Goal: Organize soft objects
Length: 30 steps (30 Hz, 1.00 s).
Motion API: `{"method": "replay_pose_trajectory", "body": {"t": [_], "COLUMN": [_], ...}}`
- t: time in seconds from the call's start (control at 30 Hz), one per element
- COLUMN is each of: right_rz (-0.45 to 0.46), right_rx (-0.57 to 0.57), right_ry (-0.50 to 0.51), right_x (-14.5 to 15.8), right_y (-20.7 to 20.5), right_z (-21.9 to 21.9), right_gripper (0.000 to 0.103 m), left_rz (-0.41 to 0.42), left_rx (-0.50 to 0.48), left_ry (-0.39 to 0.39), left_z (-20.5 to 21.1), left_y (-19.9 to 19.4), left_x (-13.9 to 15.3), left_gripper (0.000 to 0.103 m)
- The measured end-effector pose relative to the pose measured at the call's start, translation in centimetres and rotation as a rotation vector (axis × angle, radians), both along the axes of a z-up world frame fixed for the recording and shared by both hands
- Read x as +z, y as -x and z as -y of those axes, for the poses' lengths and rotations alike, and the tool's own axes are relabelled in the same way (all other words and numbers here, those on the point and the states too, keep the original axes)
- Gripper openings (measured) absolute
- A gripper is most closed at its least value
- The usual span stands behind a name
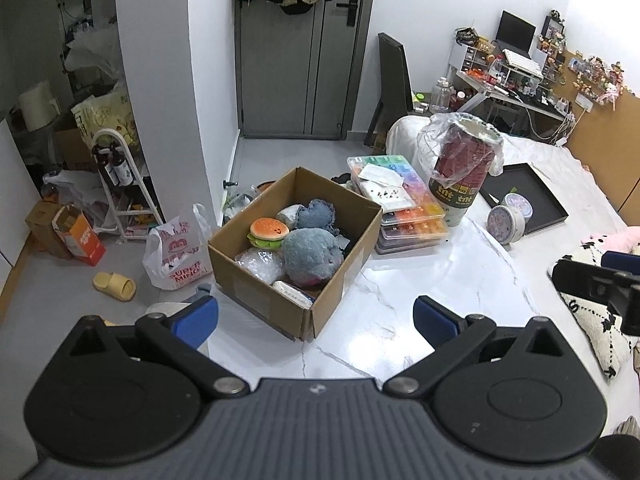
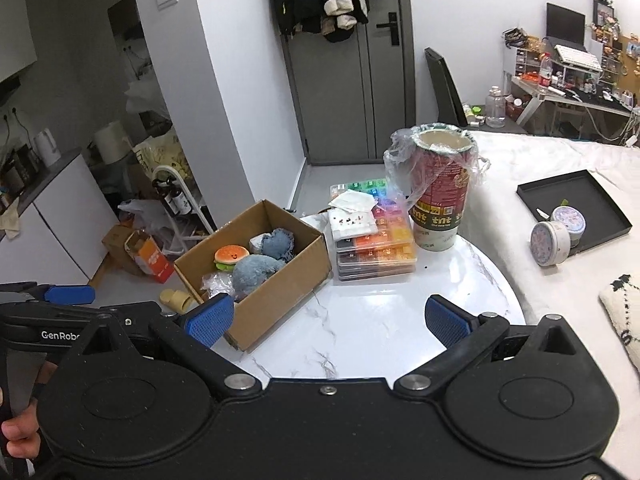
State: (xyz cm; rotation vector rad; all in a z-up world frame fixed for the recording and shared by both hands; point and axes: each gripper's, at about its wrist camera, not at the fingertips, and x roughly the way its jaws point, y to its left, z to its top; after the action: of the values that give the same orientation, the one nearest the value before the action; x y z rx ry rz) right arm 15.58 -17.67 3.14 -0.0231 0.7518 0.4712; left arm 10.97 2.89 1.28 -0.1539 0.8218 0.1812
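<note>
Hovering both tools over the white marble table (image 1: 400, 312); my left gripper (image 1: 316, 316) and right gripper (image 2: 328, 320) each stand wide open, holding nothing. Soft items sit inside the cardboard box (image 1: 256, 280): blue plush (image 1: 312, 258), burger toy (image 1: 268, 233), denim heart (image 1: 316, 214). I judge them light, compressible, non-fragile. Pinch the plush across its bulging middle; fuzzy pile should resist slipping.

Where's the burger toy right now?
In both views the burger toy sits in the cardboard box, at its left side, beside the blue plush.
</note>
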Motion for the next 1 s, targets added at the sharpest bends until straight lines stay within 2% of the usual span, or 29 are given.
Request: {"method": "replay_pose_trajectory", "body": {"t": [0.27,0.5,1.0], "right_rz": [0.047,0.056,0.087], "right_rx": [-0.049,-0.068,-0.087], "right_ry": [-0.014,-0.035,-0.059], "right_x": [1.2,1.0,1.4], "right_y": [3.0,5.5,9.5], "right_z": [1.0,1.6,2.1], "right_gripper": [0.103,0.103,0.103], "left_rz": [0.03,0.063,0.1], "left_rx": [-0.015,-0.032,-0.001], "left_ry": [-0.019,-0.018,-0.042], "left_z": [0.9,1.6,1.8], "left_y": [2.6,4.7,9.2], "left_x": [1.4,2.2,2.7], "left_gripper": [0.103,0.103,0.103]}}
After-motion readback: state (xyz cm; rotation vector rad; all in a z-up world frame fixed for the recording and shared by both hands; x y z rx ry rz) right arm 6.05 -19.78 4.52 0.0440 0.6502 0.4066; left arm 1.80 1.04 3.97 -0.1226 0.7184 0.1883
